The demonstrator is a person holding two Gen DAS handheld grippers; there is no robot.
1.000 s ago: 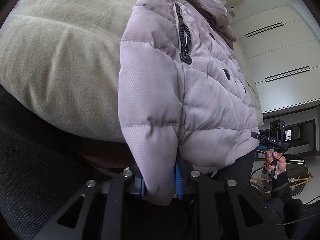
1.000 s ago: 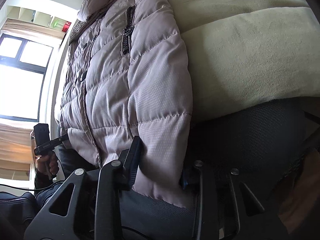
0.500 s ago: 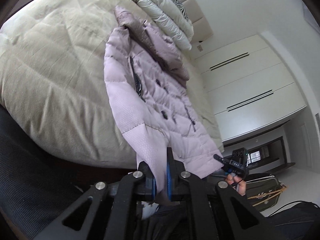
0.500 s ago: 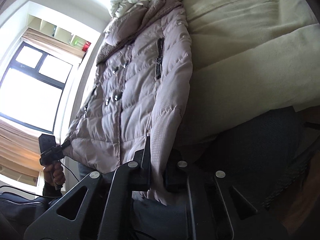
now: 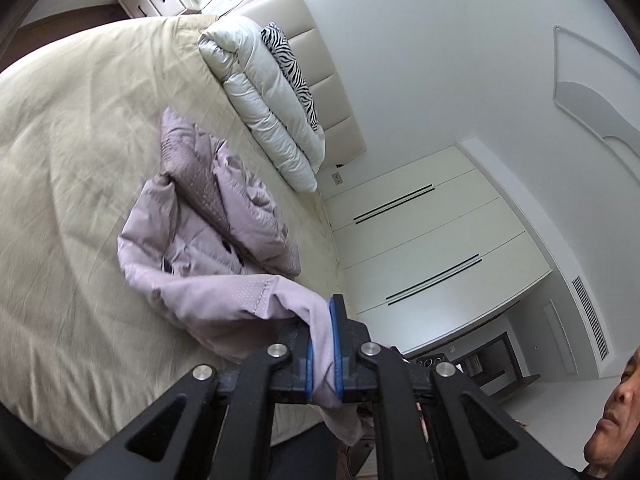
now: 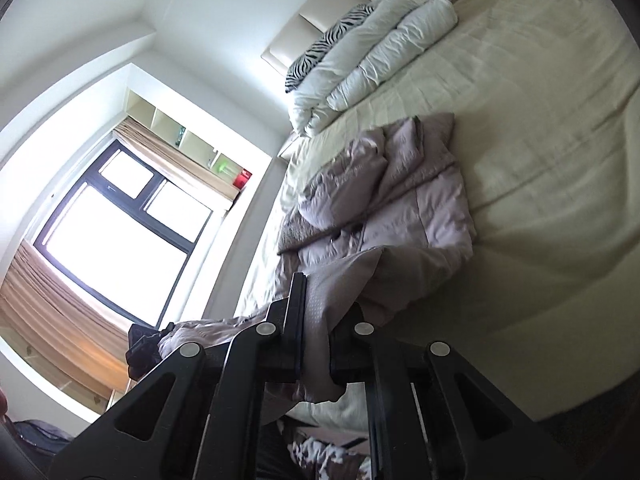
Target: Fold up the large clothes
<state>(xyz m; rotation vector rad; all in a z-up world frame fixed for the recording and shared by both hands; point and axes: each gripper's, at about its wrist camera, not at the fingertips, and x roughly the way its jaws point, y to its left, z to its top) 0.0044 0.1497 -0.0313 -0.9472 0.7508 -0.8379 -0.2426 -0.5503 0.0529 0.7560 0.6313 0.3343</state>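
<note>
Jacket (image 5: 208,216) on bed (image 5: 80,128), hem end lifted, upper part bunched. Left gripper (image 5: 322,354) and right gripper (image 6: 316,344) each clamped on hem corner. First fold underway, judging; no finished folds visible yet.

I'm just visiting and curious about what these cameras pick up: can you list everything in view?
jacket: one, pale lilac, bunched on the bed, hem lifted by both grippers
bed: one, cream cover
duvet: one, white, rolled by the headboard
pillow: one, zebra print, behind the duvet
headboard: one, beige, padded
wardrobe: one, white, on the wall
window: one, dark frame, tan curtains
left gripper: black, shut on jacket
right gripper: black, shut on jacket
</note>
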